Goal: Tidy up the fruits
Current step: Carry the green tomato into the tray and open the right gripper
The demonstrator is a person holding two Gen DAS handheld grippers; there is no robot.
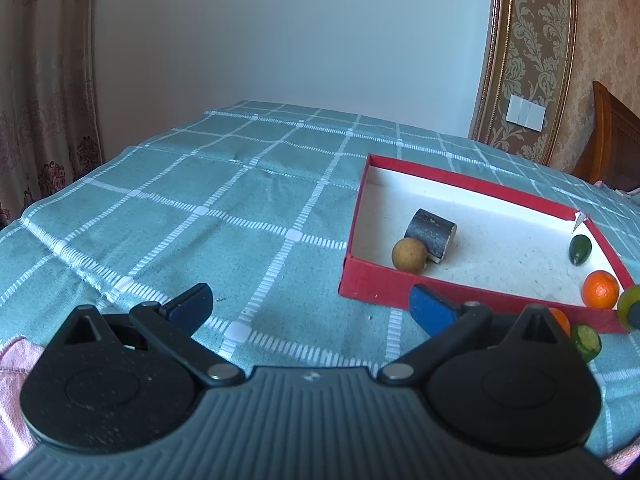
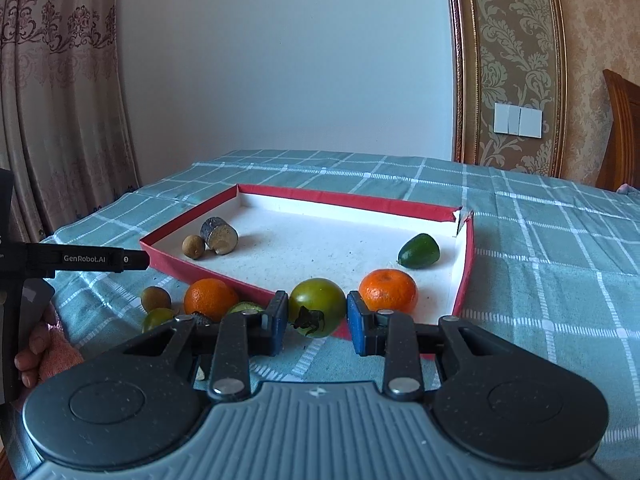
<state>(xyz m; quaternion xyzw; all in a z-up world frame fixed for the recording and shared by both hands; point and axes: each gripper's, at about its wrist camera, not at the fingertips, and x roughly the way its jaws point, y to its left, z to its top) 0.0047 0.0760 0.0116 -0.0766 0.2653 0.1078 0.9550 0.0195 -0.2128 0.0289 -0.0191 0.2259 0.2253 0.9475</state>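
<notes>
My right gripper is shut on a green tomato, held at the near wall of the red box. Inside the box lie an orange, a dark green fruit, a small brown round fruit and a dark cylinder piece. Outside the box, to the left, sit another orange, a brown fruit, a small green fruit and a cucumber slice. My left gripper is open over bare cloth, left of the box, holding nothing.
A teal checked tablecloth covers the table. A pink cloth lies at the near left edge, by a person's hand. A curtain hangs at the left and a wooden chair stands at the far right.
</notes>
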